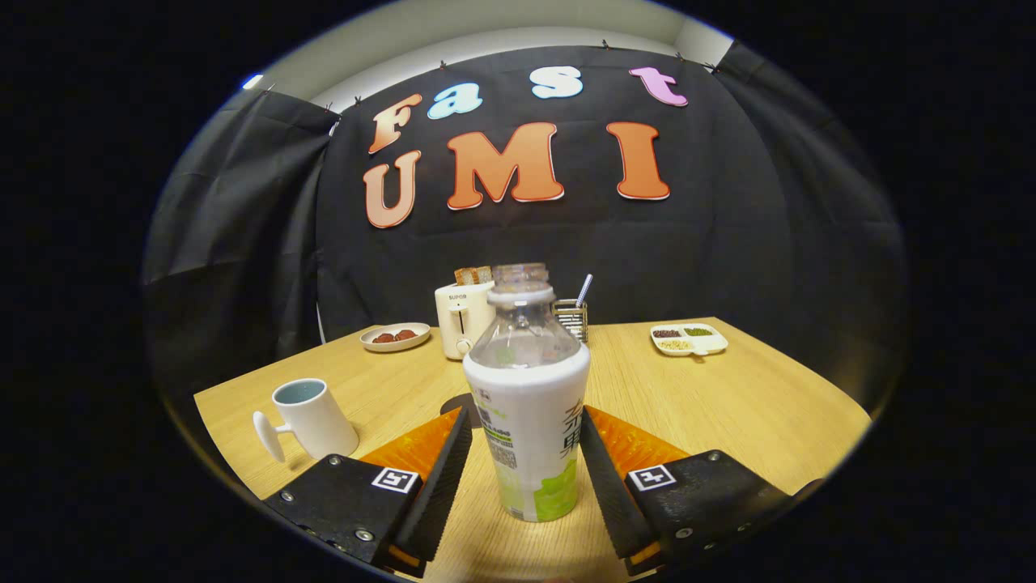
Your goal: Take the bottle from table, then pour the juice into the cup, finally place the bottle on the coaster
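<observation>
The bottle (pixel 530 421) stands upright between my fingers, with a white and green label, a clear upper part and no cap on its neck. My gripper (pixel 526 417) is shut on the bottle, both fingertips pressing on its sides at mid height. A dark coaster (pixel 453 405) peeks out just behind the bottle, by the left fingertip; most of it is hidden. The white cup (pixel 314 421) with a handle sits on the wooden table (pixel 728 405), to the left of my left finger (pixel 441 478).
Beyond the bottle stand a white toaster (pixel 461 320) with bread in it and a wire holder (pixel 573 316) with a straw. A small plate (pixel 395 336) with red food lies at the far left, a divided white tray (pixel 689 338) at the far right.
</observation>
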A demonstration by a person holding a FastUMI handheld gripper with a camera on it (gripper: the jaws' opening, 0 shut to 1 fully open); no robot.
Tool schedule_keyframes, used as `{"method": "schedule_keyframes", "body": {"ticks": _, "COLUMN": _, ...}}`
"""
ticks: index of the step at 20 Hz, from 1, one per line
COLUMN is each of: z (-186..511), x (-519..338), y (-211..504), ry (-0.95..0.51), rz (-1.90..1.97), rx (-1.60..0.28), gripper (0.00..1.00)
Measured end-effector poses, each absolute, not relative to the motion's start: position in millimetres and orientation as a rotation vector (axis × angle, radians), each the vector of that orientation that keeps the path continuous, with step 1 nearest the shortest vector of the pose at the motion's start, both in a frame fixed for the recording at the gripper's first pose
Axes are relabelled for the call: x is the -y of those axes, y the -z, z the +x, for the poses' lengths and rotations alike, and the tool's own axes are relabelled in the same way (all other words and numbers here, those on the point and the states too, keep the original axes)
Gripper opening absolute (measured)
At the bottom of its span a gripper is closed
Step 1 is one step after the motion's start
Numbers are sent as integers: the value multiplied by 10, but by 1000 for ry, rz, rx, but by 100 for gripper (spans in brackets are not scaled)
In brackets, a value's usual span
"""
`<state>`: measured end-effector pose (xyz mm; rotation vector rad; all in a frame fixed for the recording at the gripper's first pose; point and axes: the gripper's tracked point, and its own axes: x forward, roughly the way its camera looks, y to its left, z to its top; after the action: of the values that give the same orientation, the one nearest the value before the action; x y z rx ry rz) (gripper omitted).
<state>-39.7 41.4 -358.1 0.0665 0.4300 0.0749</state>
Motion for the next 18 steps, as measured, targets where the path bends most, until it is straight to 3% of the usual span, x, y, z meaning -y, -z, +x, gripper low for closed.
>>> {"method": "schedule_keyframes", "body": {"ticks": 3, "z": -397, "x": -389, "y": 3672, "ry": -72, "rz": 65, "rx": -449, "gripper": 68}}
{"method": "schedule_keyframes", "body": {"ticks": 12, "z": -378, "x": -383, "y": 3803, "ry": -56, "rz": 106, "rx": -477, "gripper": 68}}
{"method": "schedule_keyframes", "body": {"ticks": 18, "z": -325, "x": -441, "y": 3776, "ry": -46, "rz": 54, "rx": -498, "gripper": 61}}
